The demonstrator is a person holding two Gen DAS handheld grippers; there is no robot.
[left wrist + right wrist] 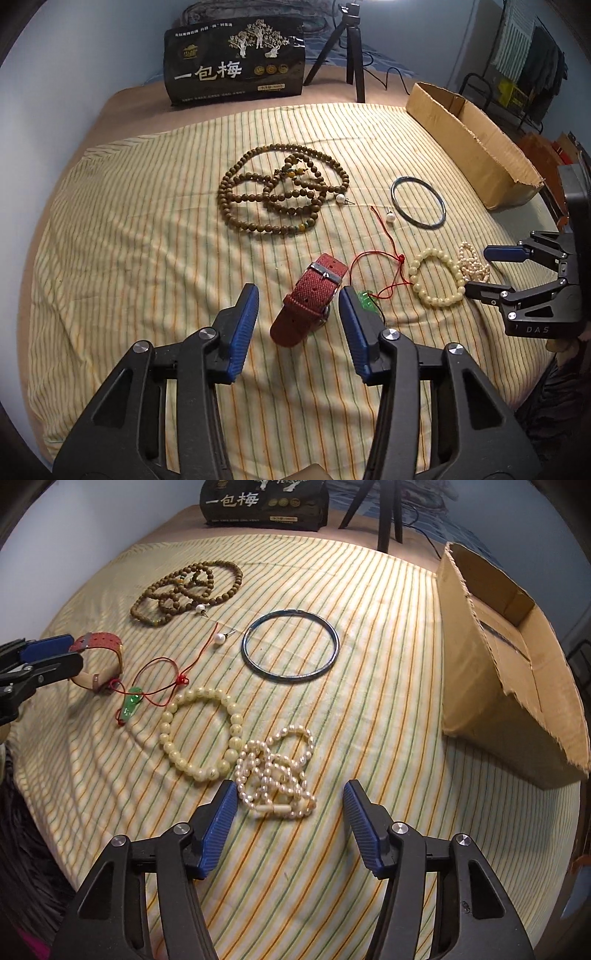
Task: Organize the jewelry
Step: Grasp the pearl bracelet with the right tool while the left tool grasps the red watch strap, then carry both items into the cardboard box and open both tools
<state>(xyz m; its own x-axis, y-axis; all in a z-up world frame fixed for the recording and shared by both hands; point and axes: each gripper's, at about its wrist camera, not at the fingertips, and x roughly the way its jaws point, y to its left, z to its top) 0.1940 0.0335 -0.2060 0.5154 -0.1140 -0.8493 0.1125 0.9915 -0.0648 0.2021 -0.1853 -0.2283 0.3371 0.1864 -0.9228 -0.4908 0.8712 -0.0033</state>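
Jewelry lies on a striped cloth (147, 258). My left gripper (298, 295) is open, its fingers either side of a red woven watch strap (306, 299); the strap also shows in the right wrist view (99, 646). A green pendant on red cord (132, 701) lies beside it. My right gripper (290, 792) is open around a heap of small pearls (275, 775). A cream bead bracelet (199, 734), a dark bangle (290, 650), a brown bead necklace (282, 184) and two loose pearl earrings (390, 218) lie nearby.
An open cardboard box (509, 679) lies on its side at the right. A black snack bag (236, 62) and a small black tripod (349, 48) stand at the far edge. The right gripper shows in the left wrist view (476, 269).
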